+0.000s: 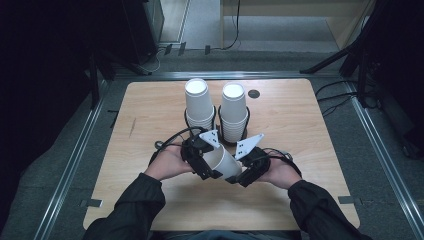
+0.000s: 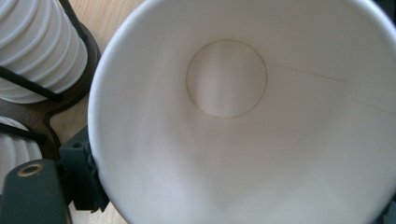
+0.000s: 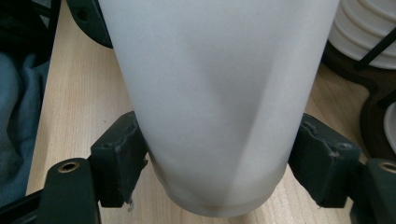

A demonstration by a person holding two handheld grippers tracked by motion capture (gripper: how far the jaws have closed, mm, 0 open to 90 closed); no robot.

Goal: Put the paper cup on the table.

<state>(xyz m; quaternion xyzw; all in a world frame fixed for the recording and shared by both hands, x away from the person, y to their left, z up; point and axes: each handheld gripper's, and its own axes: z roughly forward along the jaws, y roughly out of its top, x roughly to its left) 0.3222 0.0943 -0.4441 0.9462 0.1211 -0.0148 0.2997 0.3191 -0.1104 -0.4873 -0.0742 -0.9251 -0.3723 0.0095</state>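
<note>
Just before the two cup stacks [image 1: 216,107], both grippers hold one paper cup [image 1: 223,161] sideways. Left gripper [image 1: 204,162] fingers pinch its rim; right gripper [image 1: 239,176] fingers [image 3: 119,161] clamp its base. Next, probably seat it on a stack, which needs it upended.

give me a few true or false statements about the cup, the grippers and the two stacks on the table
1. One white paper cup sits between the left gripper and the right gripper. True.
2. The right gripper's pads press on the cup near its base. True: one on each side.
3. The cup in hand holds a dark liquid. False: the left gripper view looks into it and shows a bare white inside.
4. The cup stacks lie flat on the table. False: both stand upright in black wire holders, bottoms up.
5. The left gripper is at the cup's open rim end. True.
6. The table is bare metal. False: it is light wood.
</note>
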